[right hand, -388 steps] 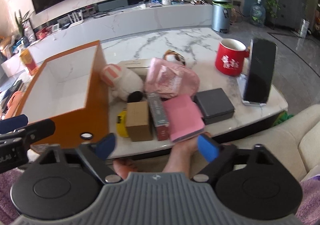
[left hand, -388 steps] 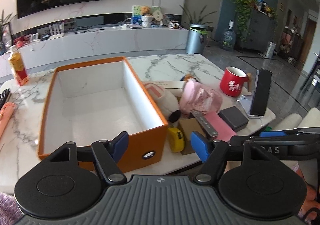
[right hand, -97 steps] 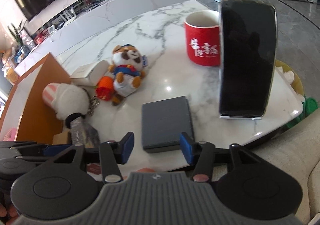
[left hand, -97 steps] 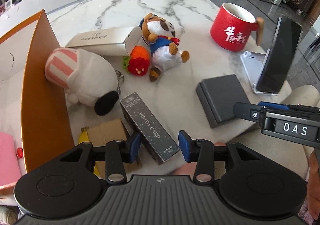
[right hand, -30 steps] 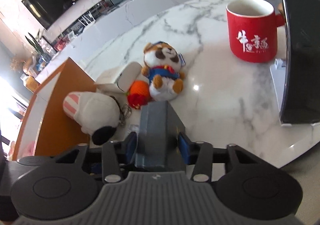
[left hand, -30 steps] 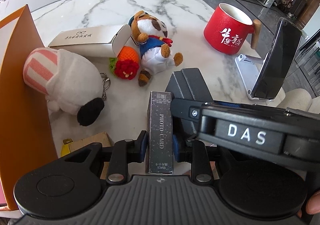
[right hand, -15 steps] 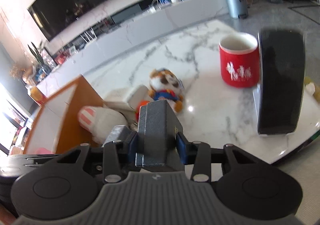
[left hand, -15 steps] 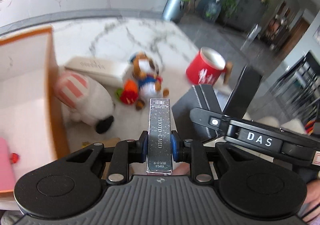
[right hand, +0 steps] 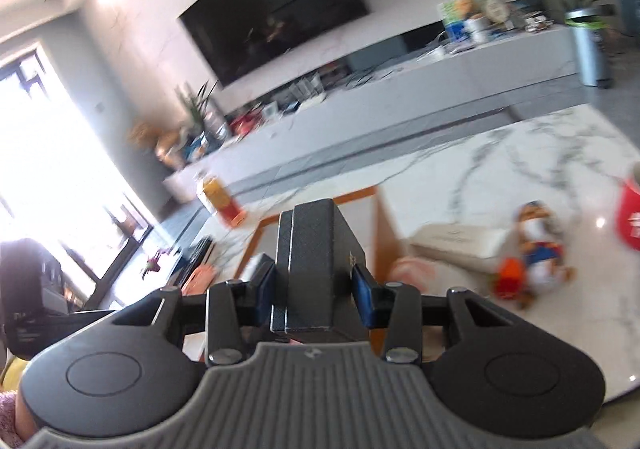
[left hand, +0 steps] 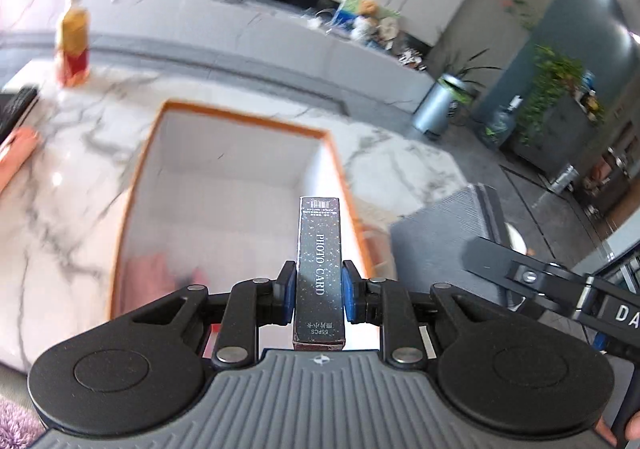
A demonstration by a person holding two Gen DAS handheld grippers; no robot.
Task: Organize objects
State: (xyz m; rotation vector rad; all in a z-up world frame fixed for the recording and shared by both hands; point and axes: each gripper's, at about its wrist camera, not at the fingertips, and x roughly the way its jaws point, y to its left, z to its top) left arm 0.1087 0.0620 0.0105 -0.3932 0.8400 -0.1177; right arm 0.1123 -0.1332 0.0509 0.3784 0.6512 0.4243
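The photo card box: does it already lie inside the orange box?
No, the photo card box is clamped between the left gripper's blue pads, held in the air above the orange box.

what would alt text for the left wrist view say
The left claw is shut on a dark, narrow box printed PHOTO CARD, held above an open orange storage box on a marble table. Something pink lies blurred inside the storage box.

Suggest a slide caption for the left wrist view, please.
Left gripper holds photo card box above the orange bin.
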